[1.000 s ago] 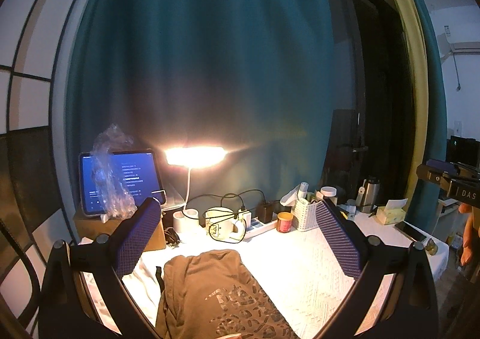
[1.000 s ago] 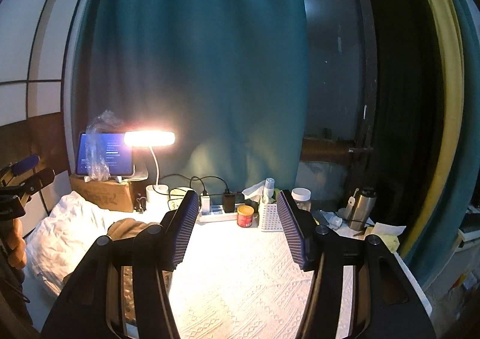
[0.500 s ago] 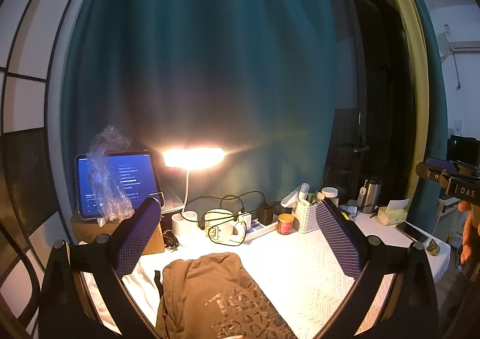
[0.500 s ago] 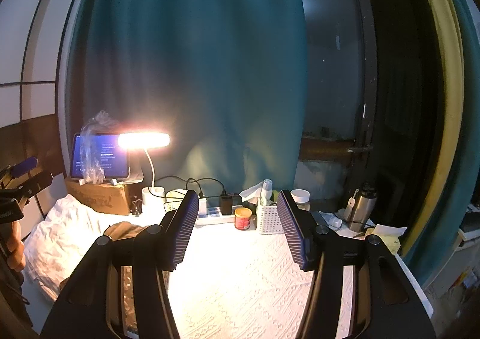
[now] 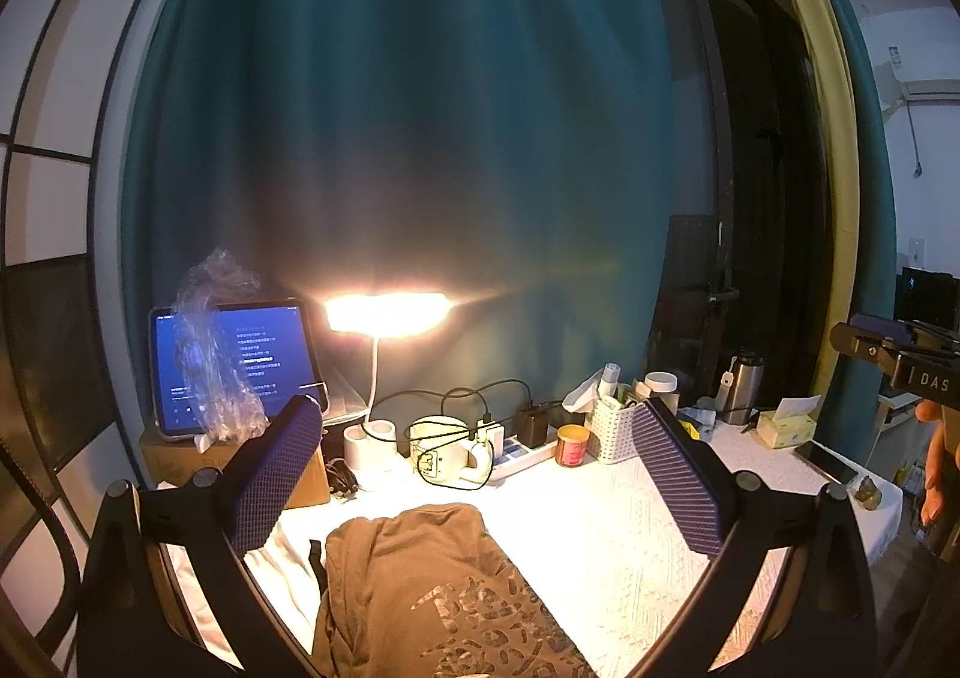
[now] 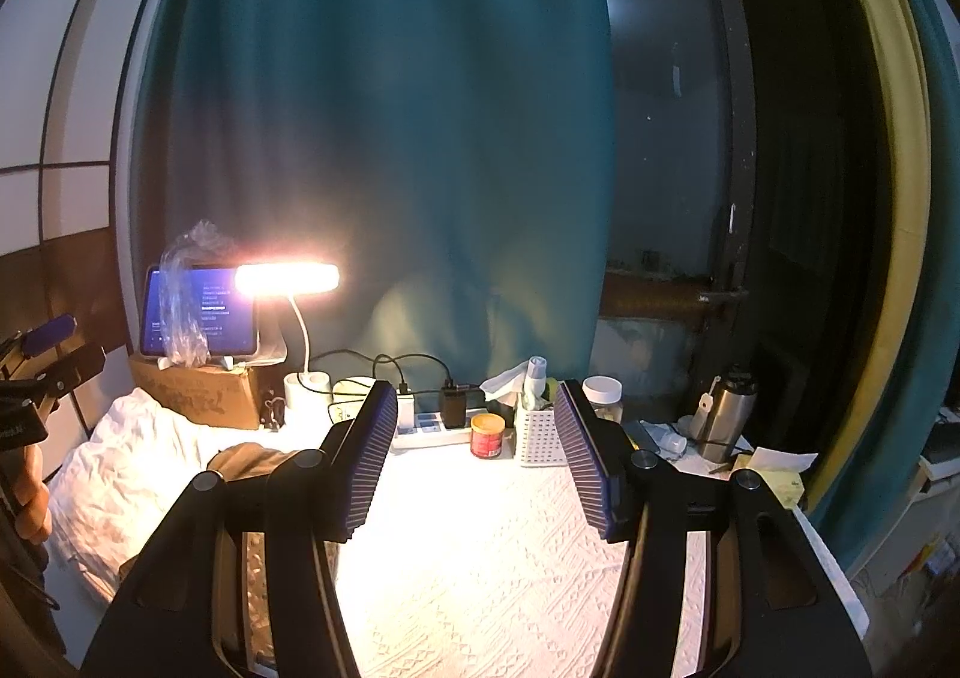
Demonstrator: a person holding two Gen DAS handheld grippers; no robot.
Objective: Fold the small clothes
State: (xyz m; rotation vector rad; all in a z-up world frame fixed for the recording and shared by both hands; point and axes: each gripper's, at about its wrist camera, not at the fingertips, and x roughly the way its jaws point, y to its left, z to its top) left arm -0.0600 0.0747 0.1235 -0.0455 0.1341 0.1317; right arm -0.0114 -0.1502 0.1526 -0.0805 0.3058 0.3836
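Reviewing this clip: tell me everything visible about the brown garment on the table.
The brown garment is soft, olive-brown cloth with a metallic, crackled print on its near part. It lies flat, apparently folded, on the white textured tablecloth, its rounded far edge toward the mug. A dark strap shows at its left edge beside crumpled white fabric. It sits low between the open left gripper's fingers, untouched. The right wrist view shows only a sliver.

- One brown garment point(image 5: 420, 588)
- One lit desk lamp point(image 5: 384, 313)
- One tablet point(image 5: 240, 366)
- One mug point(image 5: 441, 447)
- One red-labelled jar point(image 6: 487, 435)
- One steel flask point(image 6: 723, 417)
- Two grippers: left gripper point(image 5: 474, 474), right gripper point(image 6: 477, 462)
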